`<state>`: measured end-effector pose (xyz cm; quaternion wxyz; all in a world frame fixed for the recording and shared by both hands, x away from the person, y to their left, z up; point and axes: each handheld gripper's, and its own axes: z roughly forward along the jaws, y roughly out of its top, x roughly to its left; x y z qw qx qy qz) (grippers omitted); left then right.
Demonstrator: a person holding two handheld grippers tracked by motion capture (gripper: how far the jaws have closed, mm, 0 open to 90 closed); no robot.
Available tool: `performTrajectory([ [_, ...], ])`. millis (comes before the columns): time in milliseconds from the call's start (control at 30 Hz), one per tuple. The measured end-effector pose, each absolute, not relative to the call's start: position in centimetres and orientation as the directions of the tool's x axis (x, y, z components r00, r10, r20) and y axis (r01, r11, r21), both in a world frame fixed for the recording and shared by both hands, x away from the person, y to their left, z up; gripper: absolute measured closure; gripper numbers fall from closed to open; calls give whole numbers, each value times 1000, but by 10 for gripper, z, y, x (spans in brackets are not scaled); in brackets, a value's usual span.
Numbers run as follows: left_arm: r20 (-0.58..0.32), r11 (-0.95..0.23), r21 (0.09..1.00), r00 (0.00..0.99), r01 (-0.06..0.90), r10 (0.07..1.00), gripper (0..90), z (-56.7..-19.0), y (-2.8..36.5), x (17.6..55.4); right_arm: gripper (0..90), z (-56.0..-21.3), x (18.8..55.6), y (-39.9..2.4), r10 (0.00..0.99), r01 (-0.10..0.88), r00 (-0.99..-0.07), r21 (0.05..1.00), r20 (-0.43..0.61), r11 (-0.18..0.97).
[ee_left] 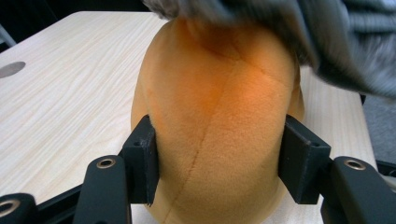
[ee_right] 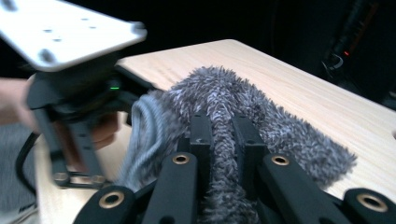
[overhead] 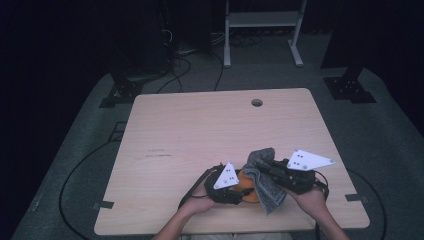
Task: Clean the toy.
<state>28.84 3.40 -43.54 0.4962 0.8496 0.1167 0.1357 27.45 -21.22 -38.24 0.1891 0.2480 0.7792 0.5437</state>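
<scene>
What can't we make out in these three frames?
- Orange plush, left gripper view: top hidden under the grey cloth; base cut off by the bottom edge. What it depicts is unclear.
- Grey cloth, right gripper view: pinched part hidden by the right gripper.
- High view: plush mostly covered by the left gripper and the cloth.

Left gripper fingers clamped inward, right gripper fingers pinched nearly together.
</scene>
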Motion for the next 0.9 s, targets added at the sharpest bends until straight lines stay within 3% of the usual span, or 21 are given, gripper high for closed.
performTrajectory([
  [300, 73, -443, 892, 937, 92, 341, 394, -435, 37, 293, 801, -411, 286, -255, 660, 316, -742, 929, 116, 192],
  [533, 64, -392, 914, 918, 103, 391, 398, -419, 57, 297, 800, -431, 292, -276, 681, 410, -712, 888, 171, 206],
  [633, 63, -394, 912, 915, 109, 399, 398, -408, 64, 298, 800, -418, 287, -274, 667, 367, -728, 911, 158, 185],
  [700, 114, -452, 887, 906, 92, 407, 397, -400, 62, 295, 799, -403, 281, -264, 639, 313, -758, 932, 130, 182],
  [900, 141, -516, 852, 916, 81, 375, 391, -393, 55, 288, 799, -359, 263, -213, 504, 156, -863, 967, 33, 202],
])
